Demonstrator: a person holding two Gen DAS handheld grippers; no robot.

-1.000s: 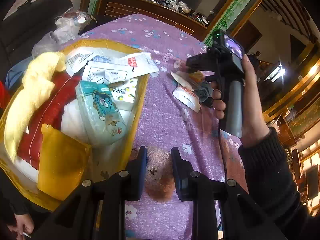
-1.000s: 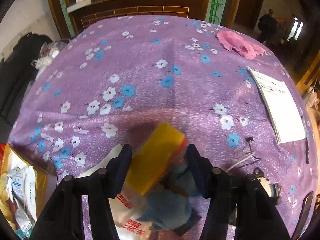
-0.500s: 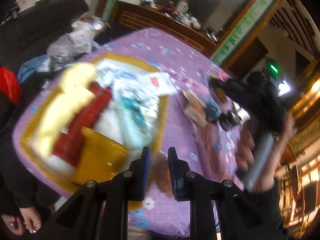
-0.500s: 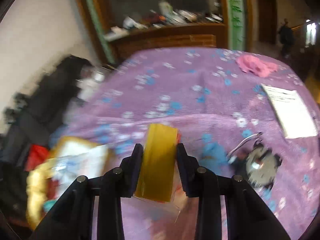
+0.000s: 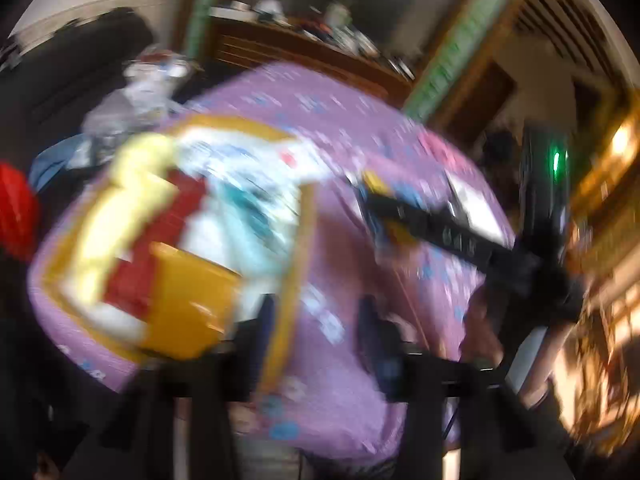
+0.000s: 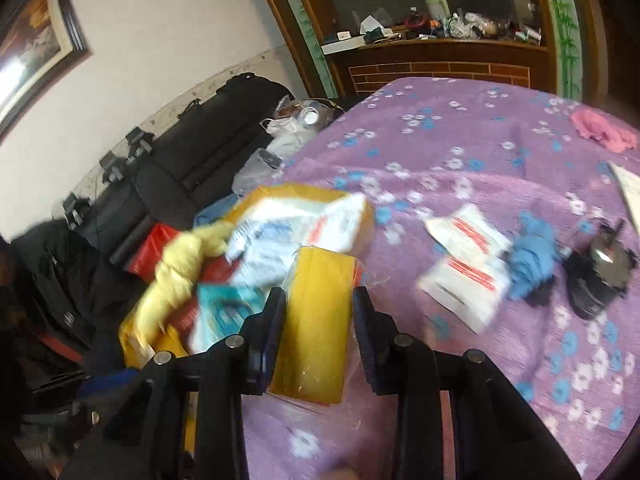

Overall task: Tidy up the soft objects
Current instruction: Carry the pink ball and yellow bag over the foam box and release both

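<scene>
My right claw (image 6: 316,336), now swung left over the yellow tray (image 6: 132,332), grips the yellow packet (image 6: 316,320) (left claw (image 5: 316,344) opening, empty): release low, inside the rim.

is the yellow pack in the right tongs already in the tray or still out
Still out: the yellow pack is clamped between the right tongs, held over the edge of the yellow tray.

Tablecloth (image 6: 460,152) was purple with white and blue flowers, packet (image 6: 316,320) yellow, rag (image 6: 604,130) pink, glove (image 6: 534,264) blue, pouches (image 6: 464,280) white with red print.
</scene>
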